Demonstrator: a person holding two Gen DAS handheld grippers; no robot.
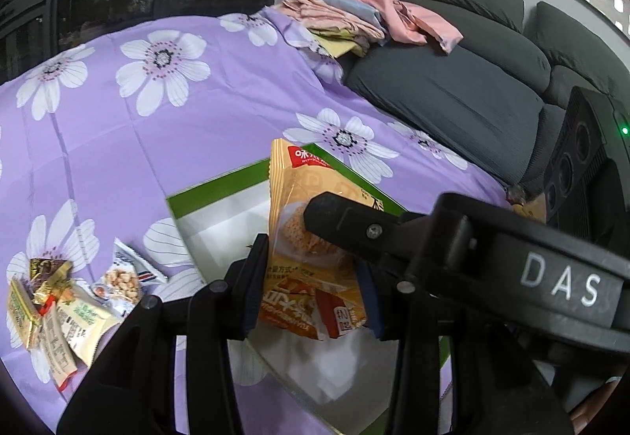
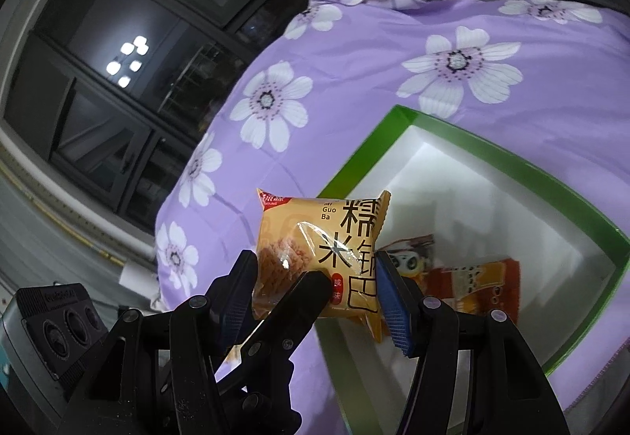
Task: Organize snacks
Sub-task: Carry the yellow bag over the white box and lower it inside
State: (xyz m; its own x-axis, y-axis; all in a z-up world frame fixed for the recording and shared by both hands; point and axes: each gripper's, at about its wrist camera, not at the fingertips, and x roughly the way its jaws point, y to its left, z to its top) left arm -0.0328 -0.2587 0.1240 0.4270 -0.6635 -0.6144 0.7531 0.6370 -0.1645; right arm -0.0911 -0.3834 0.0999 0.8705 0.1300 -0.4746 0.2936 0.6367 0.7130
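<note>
**Both grippers grip one snack pack above a green-rimmed box**

An orange rice-cracker packet is held over the near edge of an open box with a green rim and white inside. The right gripper has its two fingers pressed onto the packet's sides. The left gripper is likewise clamped on the same packet. Another orange packet lies inside the box. The box sits on a purple cloth printed with white flowers. A heap of loose snacks lies on the cloth to the left. Beyond are a grey sofa, folded pink laundry and dark windows.
</note>
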